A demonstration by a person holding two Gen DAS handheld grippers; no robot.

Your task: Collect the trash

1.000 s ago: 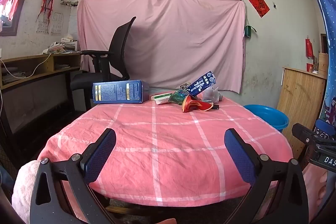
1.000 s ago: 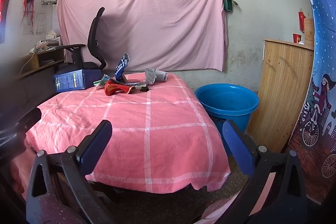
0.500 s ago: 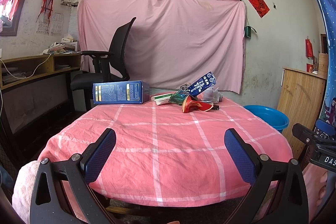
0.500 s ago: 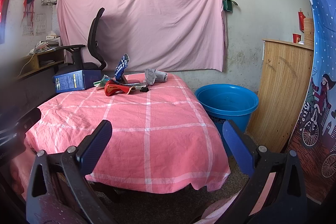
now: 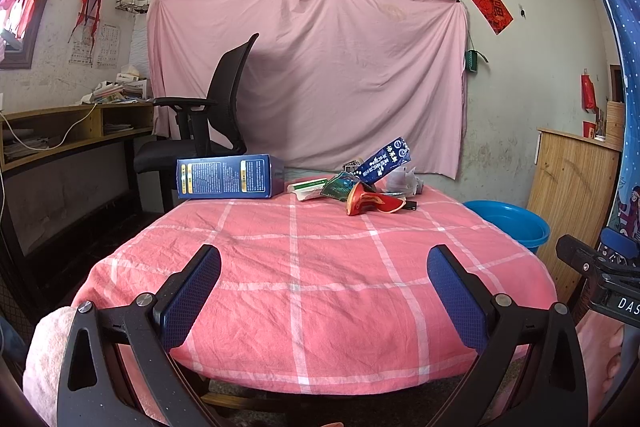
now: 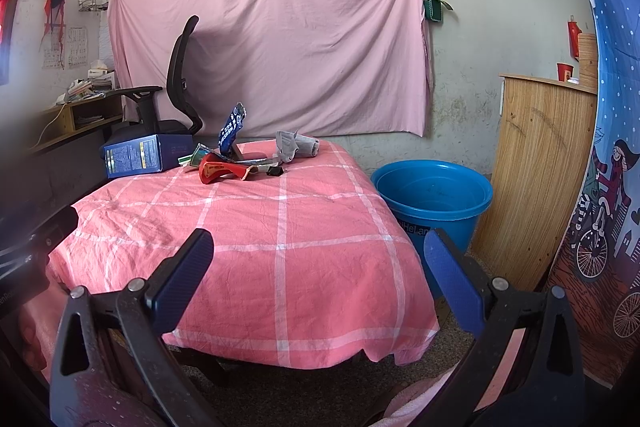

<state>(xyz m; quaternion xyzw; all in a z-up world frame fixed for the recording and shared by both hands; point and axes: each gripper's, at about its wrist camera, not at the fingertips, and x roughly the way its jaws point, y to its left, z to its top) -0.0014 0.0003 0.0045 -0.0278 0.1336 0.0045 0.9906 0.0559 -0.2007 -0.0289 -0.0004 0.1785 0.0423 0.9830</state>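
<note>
A heap of trash lies at the far end of the table with the pink checked cloth [image 5: 320, 267]: a blue box [image 5: 230, 176], a red wrapper [image 5: 370, 203], a dark blue packet [image 5: 384, 166] standing tilted, green wrappers [image 5: 338, 187] and grey crumpled paper [image 6: 296, 146]. The box [image 6: 140, 155] and red wrapper [image 6: 220, 171] also show in the right wrist view. A blue tub [image 6: 434, 195] stands on the floor right of the table. My left gripper [image 5: 324, 263] is open and empty above the table's near edge. My right gripper [image 6: 318, 251] is open and empty at the near right corner.
A black office chair [image 5: 208, 123] stands behind the table at the left. A wooden desk [image 5: 60, 131] runs along the left wall. A wooden cabinet [image 6: 536, 167] stands right of the tub. A pink sheet [image 5: 312, 75] hangs on the back wall.
</note>
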